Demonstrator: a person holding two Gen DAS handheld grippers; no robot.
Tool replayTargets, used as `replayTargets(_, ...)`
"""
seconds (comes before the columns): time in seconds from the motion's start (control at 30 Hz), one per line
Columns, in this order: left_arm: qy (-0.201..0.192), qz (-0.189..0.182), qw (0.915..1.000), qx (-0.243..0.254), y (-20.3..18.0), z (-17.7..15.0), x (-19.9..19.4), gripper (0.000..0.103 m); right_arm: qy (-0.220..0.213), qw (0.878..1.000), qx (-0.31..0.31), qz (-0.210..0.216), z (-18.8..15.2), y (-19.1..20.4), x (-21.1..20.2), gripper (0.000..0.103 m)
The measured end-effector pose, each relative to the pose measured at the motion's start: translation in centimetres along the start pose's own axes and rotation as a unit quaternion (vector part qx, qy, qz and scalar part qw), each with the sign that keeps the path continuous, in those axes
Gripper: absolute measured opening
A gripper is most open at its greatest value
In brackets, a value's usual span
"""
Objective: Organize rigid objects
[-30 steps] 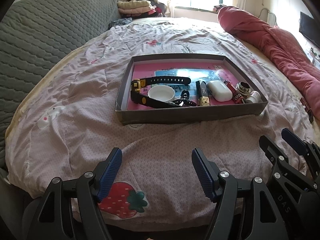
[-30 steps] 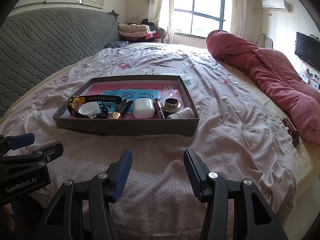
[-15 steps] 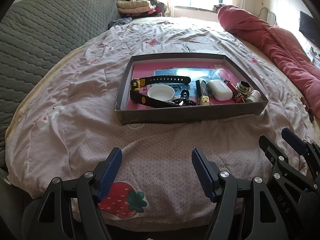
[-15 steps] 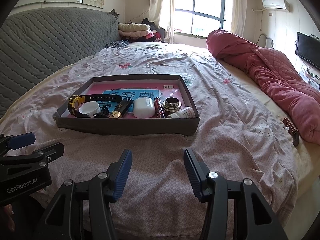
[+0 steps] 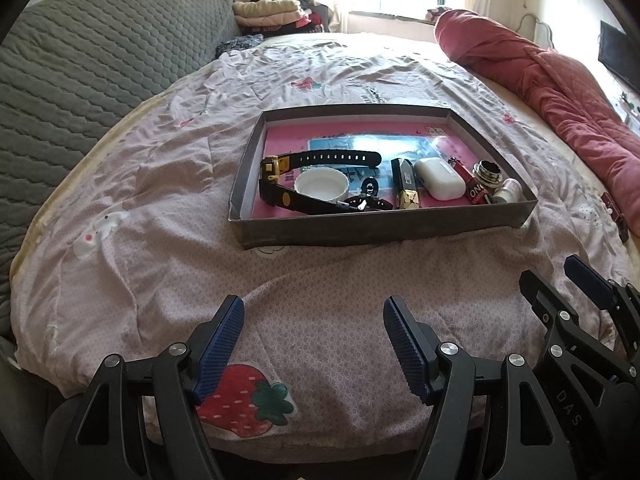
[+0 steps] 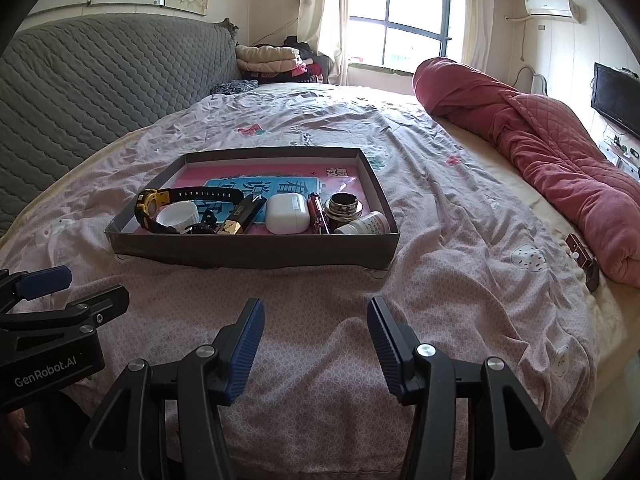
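Observation:
A shallow grey box (image 5: pixel 384 226) (image 6: pixel 256 249) lies on the bed with small items lined along its near wall. From left to right sit a black and yellow watch (image 5: pixel 280 178) (image 6: pixel 150 204), a white cap (image 5: pixel 320 184) (image 6: pixel 178 214), a black and gold lighter (image 5: pixel 405 178) (image 6: pixel 240 216), a white earbud case (image 5: pixel 438 178) (image 6: pixel 287 213), a red lighter (image 5: pixel 472 186), a metal ring part (image 6: pixel 343 210) and a small white bottle (image 6: pixel 366 224). My left gripper (image 5: pixel 312 320) and right gripper (image 6: pixel 316 320) hover open over the bedspread in front of the box, nothing between their fingers.
The pink bedspread (image 5: pixel 160 184) covers a large bed with a grey quilted headboard (image 6: pixel 92 84) at the left. A red quilt (image 6: pixel 560 160) lies rolled along the right side. A small dark object (image 6: pixel 582 258) rests near the bed's right edge. Folded clothes (image 6: pixel 272 60) are stacked by the window.

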State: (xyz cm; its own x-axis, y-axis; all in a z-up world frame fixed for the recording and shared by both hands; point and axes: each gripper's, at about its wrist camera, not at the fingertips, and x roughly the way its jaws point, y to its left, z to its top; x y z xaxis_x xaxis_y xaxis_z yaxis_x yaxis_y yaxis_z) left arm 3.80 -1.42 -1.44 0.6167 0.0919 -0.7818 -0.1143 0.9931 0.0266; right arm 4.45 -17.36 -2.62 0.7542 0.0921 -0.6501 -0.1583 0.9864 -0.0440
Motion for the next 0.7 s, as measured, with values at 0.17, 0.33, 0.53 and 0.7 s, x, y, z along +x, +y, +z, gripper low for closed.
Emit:
replayTargets(0.17,0.0,0.002,1.0,-0.001,0.01,0.04,0.01,0.074,0.0,1.0,0.0,0.0,-0.01,0.01,-0.01,0.053)
replayTargets(0.33,-0.001,0.004,1.0,-0.002,0.13,0.1,0.01,0.074,0.0,1.0,0.0,0.0,-0.05,-0.05,0.0,0.053)
replayTargets(0.53,-0.002,-0.001,1.0,-0.002,0.15,0.24,0.17,0.074,0.002,1.0,-0.001,-0.001,-0.05,-0.08,0.05,0.053)
replayTargets(0.7,-0.023,-0.008,0.9997,-0.001,0.32,0.46,0.06,0.074,0.004,1.0,0.003,0.0,-0.03,-0.12,0.42,0.053)
